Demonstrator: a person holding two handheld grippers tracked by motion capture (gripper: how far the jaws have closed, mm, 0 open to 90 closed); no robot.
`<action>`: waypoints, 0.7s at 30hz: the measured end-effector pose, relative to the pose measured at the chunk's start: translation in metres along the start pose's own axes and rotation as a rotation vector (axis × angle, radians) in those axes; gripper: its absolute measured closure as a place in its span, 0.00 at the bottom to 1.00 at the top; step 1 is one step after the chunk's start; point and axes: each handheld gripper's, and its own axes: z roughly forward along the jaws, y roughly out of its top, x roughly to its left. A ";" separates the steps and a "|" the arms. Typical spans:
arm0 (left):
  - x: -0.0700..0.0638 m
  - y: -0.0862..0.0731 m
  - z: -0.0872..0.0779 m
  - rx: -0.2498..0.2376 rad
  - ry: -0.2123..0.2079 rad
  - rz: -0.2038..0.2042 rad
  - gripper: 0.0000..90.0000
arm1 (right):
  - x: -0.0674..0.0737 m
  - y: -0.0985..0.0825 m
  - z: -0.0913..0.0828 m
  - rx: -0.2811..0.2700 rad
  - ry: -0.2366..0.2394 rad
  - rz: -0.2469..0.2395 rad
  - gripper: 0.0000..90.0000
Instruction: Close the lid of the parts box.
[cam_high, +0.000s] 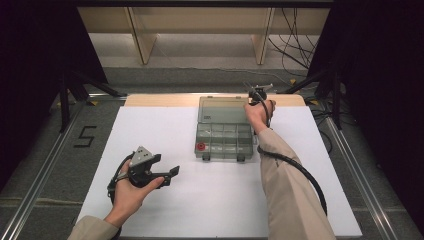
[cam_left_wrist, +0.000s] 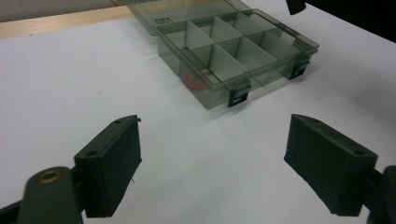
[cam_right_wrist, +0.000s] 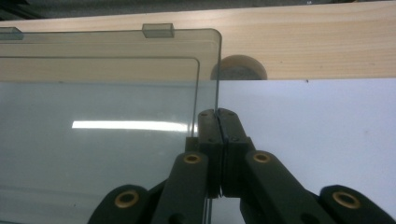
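While the right gripper (cam_high: 256, 94) pinches the side edge of the clear smoky plastic lid (cam_high: 222, 110), the lid leans back from the grey see-through box with little compartments (cam_high: 223, 142), seen from the high view. The box sits near the far middle of the white tabletop (cam_high: 150, 130). If the hand pulls too hard, I think the light box could tip or slide, because nothing holds it down. The left gripper (cam_high: 167, 176) hangs well apart from the box, its jaws spread with nothing between them.

From the left gripper view, the box (cam_left_wrist: 238, 56) lies ahead, past the wide-apart jaws. A small red ring (cam_left_wrist: 195, 80) rests in the near corner compartment. A jolt could make it hop out.

From the right gripper view, the jaws are squeezed tight on the thin lid edge (cam_right_wrist: 217, 74). They bite only a narrow strip, so the lid could slip free and drop shut.
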 end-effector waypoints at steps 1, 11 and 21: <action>0.002 0.003 0.001 0.001 0.006 0.002 0.21 | -0.001 -0.001 -0.001 -0.018 0.000 -0.010 1.00; 0.035 0.072 0.057 -0.001 0.038 -0.067 0.35 | 0.000 -0.007 -0.010 -0.084 -0.010 -0.041 1.00; 0.047 0.126 0.137 0.138 0.046 -0.096 0.46 | -0.006 -0.014 -0.020 -0.159 0.002 -0.087 1.00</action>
